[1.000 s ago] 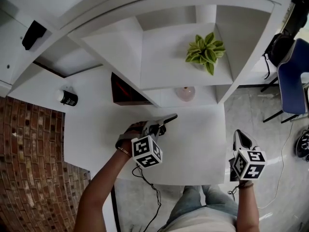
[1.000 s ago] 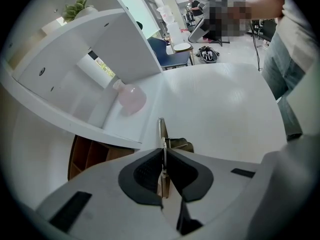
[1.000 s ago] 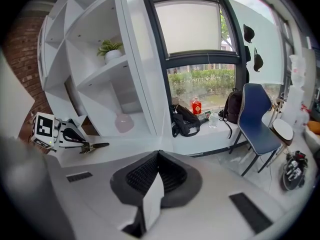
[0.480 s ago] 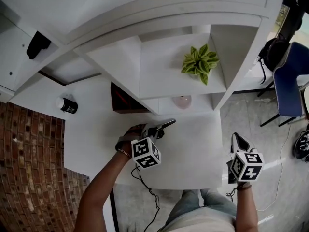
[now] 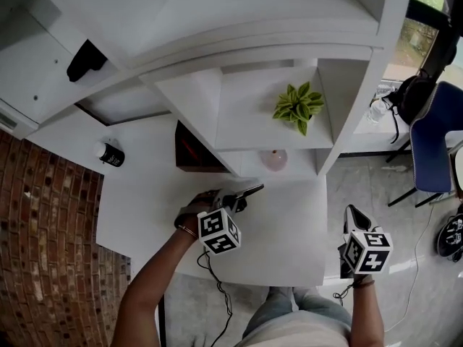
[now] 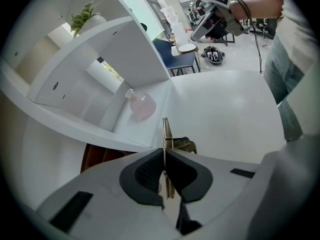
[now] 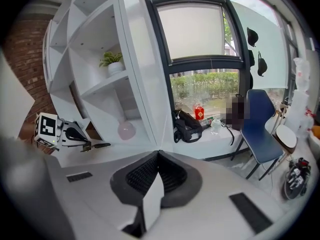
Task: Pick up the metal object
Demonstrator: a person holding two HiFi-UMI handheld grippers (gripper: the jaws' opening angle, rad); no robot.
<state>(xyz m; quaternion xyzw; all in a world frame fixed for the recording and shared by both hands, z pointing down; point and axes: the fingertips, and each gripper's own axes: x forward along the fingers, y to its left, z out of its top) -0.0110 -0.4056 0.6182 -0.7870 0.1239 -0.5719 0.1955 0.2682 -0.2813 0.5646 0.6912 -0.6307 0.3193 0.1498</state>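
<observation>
Little has changed: the left gripper (image 5: 236, 198) stays clamped on the metal piece (image 5: 250, 191) jutting ahead of it, seemingly lifted; the right gripper (image 5: 353, 214), closed and empty, waits off to its right

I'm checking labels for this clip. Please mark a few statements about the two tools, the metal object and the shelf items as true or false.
1. The left tool is shut on the metal object. True.
2. The right tool holds the pink vase. False: it is shut with nothing between its jaws, held out past the right edge of the table.
3. The plant stands on a shelf one level above the pink vase. True.
4. The black can lies between the two tools. False: it stands far to the left, near the brick wall.
</observation>
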